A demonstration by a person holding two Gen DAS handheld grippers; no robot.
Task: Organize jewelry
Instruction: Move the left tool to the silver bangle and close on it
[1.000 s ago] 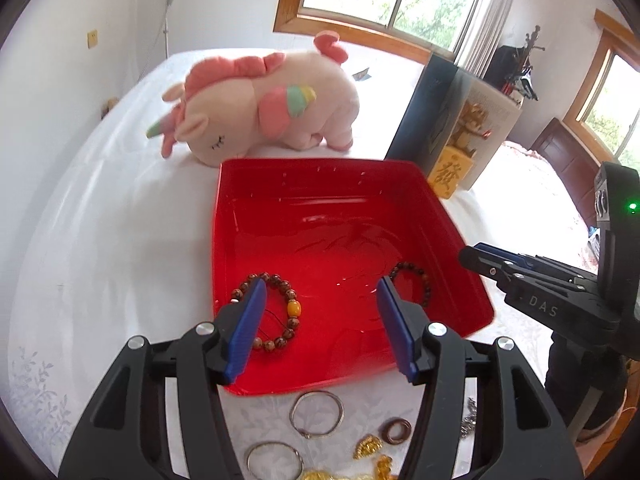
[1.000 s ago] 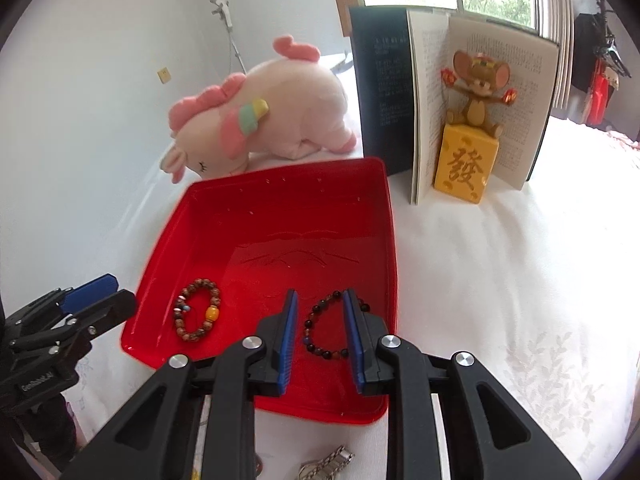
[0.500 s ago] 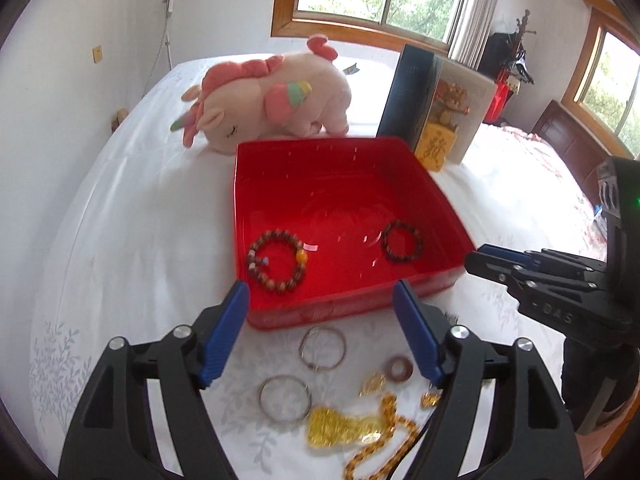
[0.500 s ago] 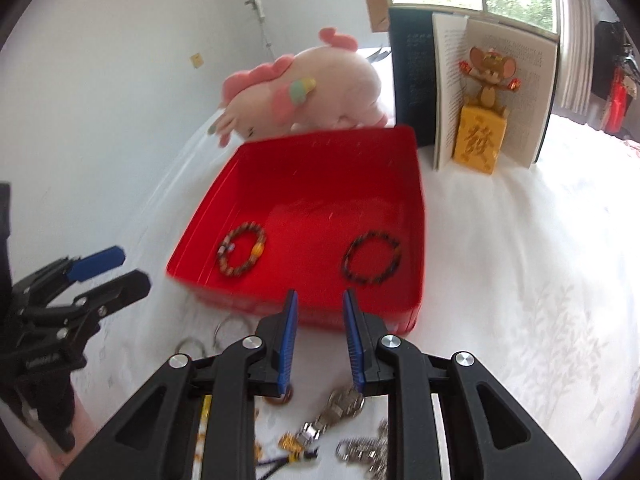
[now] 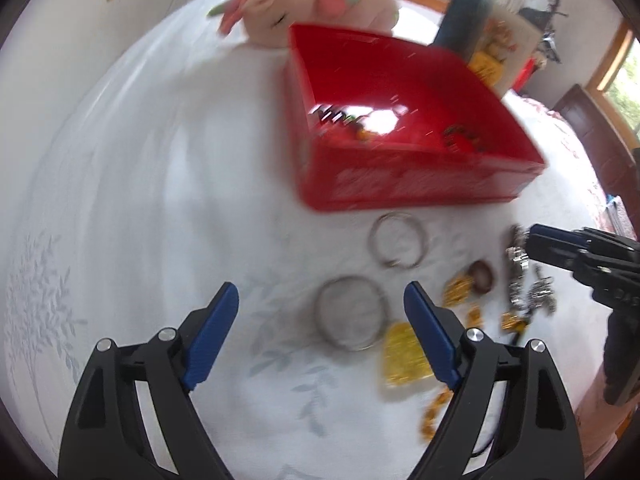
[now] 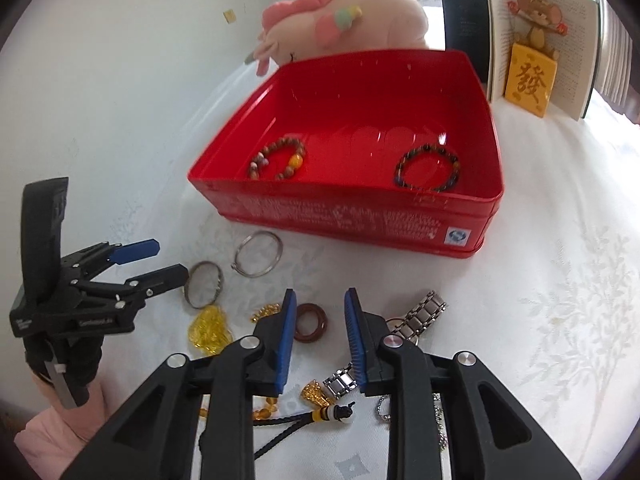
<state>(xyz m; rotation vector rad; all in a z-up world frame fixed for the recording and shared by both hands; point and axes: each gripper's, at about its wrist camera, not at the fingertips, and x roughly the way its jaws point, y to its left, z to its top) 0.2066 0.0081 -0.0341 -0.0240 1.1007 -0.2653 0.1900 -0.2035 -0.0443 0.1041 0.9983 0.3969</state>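
Note:
A red tin box sits on the white sheet and holds a brown beaded bracelet and a dark beaded bracelet. Loose jewelry lies in front of it: two silver bangles, a gold pendant, a brown ring and a metal watch. My left gripper hangs over the nearer bangle, its jaws opening wide and touching nothing. My right gripper is low over the brown ring, jaws opening slightly, with nothing gripped.
A pink plush unicorn lies behind the box. An open book with a mouse figure on a yellow block stands at the back right. A gloved hand holds the left gripper. A beaded cord lies under the right gripper.
Both grippers drew back from over the red box and sank toward the loose jewelry in front of it. The left jaws spread wider and the right jaws parted a little.

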